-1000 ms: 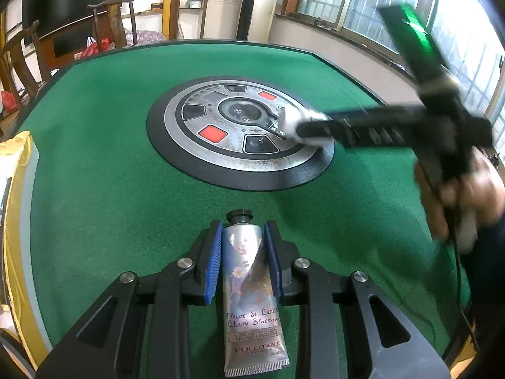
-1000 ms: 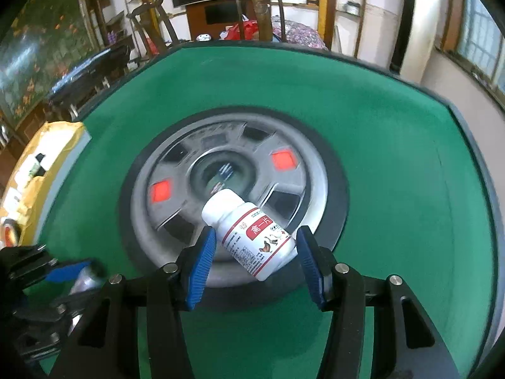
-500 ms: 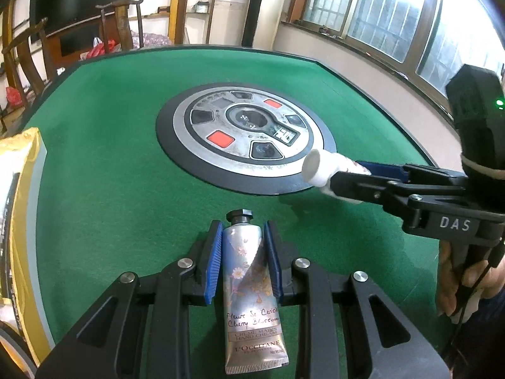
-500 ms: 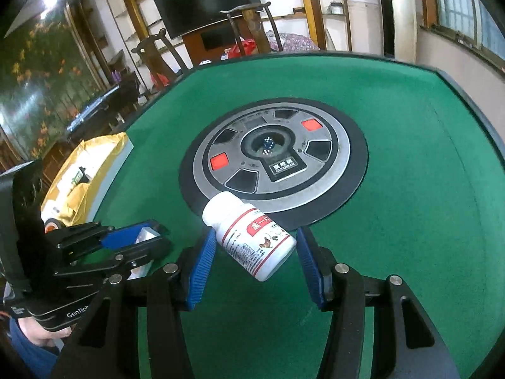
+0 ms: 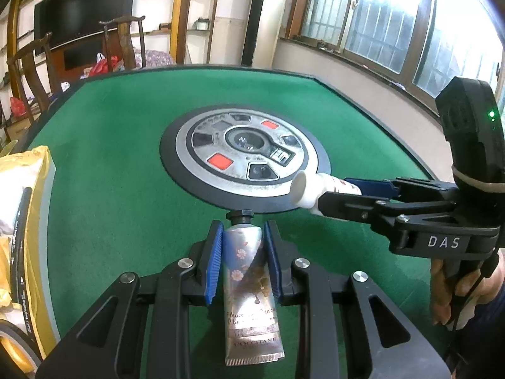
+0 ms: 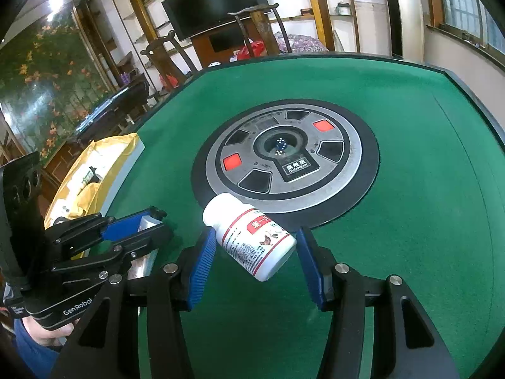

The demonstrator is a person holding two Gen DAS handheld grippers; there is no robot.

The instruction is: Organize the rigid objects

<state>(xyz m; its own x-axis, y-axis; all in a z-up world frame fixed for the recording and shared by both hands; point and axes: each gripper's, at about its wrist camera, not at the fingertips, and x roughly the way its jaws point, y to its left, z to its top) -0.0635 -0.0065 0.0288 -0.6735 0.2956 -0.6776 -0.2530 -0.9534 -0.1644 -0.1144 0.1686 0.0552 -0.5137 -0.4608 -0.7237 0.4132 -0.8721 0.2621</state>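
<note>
A silver flower-printed hand cream tube (image 5: 249, 284) with a black cap sits lengthwise between the blue pads of my left gripper (image 5: 243, 230), which is shut on it above the green felt. A white pill bottle (image 6: 249, 237) with a red label lies slantwise between the pads of my right gripper (image 6: 255, 237), cap pointing away, held above the table's near part. In the left wrist view the right gripper (image 5: 334, 192) reaches in from the right with the bottle's cap (image 5: 303, 189) sticking out. The left gripper (image 6: 148, 224) shows at the lower left of the right wrist view.
A round grey and black control panel (image 5: 246, 161) with red buttons fills the centre of the green table (image 5: 110, 173). A yellow bag (image 5: 28, 189) with loose items lies at the left edge. Wooden chairs (image 5: 126, 41) stand beyond the far edge. A person's hand (image 5: 457, 287) grips the right handle.
My right gripper has carried the bottle off the control panel toward the near side and now hangs beside the left gripper. The left gripper has kept the tube almost still.
</note>
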